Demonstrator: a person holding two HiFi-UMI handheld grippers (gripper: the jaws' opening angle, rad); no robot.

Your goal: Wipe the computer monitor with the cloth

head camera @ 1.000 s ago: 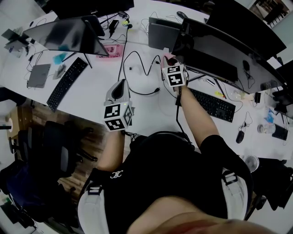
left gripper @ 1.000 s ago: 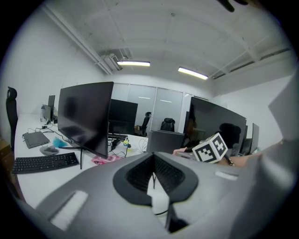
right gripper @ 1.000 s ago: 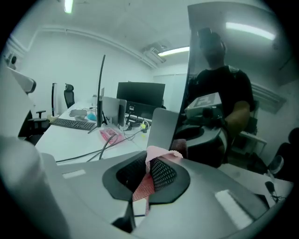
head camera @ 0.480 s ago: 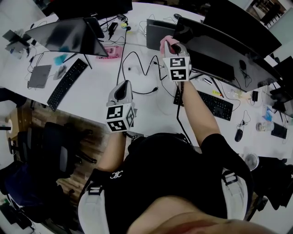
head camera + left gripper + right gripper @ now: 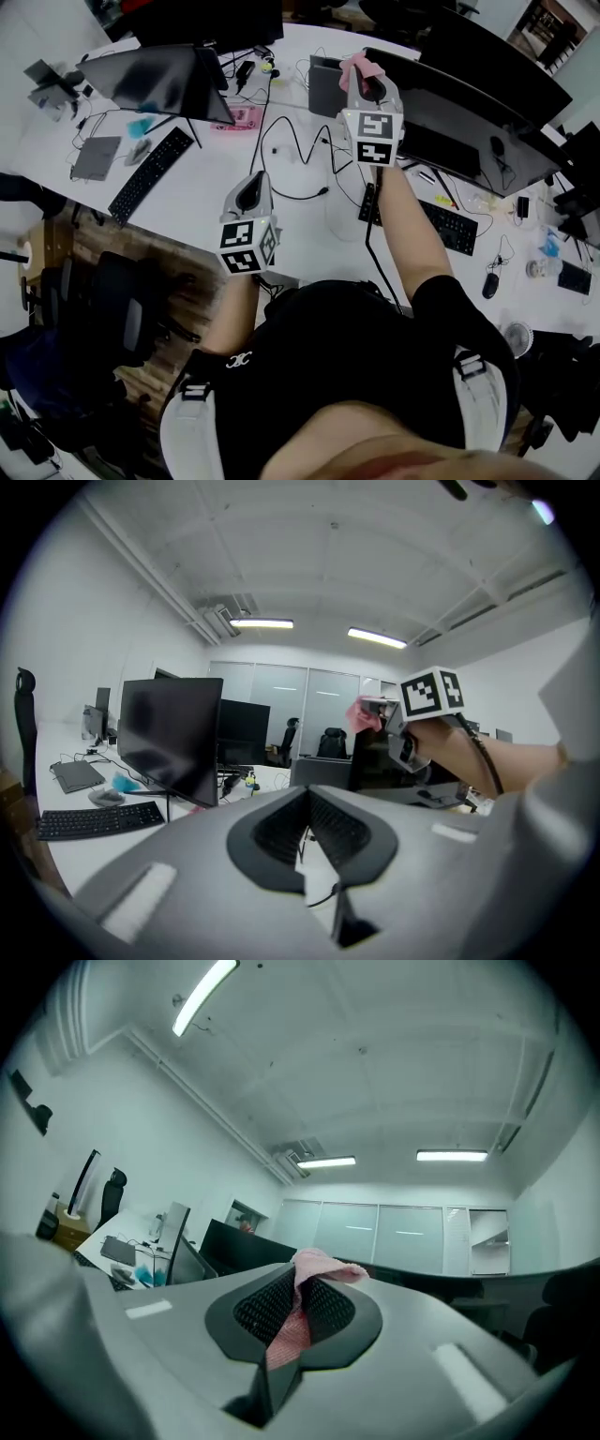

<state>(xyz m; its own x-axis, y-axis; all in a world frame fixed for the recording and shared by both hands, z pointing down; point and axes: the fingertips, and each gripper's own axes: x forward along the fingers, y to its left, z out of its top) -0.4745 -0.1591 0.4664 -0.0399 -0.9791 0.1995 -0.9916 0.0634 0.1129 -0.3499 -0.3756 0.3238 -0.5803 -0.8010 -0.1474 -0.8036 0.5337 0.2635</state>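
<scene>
A pink cloth (image 5: 357, 67) is pinched in my right gripper (image 5: 367, 82), which is held up at the top left edge of the wide dark curved monitor (image 5: 473, 111). In the right gripper view the cloth (image 5: 322, 1265) sticks out past the shut jaws of the right gripper (image 5: 298, 1290), with the monitor's dark top edge (image 5: 450, 1283) beyond. My left gripper (image 5: 249, 193) hovers lower over the white desk (image 5: 202, 192), to the left of the monitor. In its own view the left gripper (image 5: 309, 803) is shut with nothing in it, and the right gripper (image 5: 386, 711) shows ahead.
A second monitor (image 5: 159, 80) stands at the left of the desk with a black keyboard (image 5: 150, 173) before it. Another keyboard (image 5: 427, 216) lies under the curved monitor. Black cables (image 5: 291, 141) loop across the desk middle. A dark office chair (image 5: 117, 309) stands at the near left.
My right gripper has risen and moved farther from me with the cloth, from the monitor's lower part up to its top edge. The left gripper has barely shifted.
</scene>
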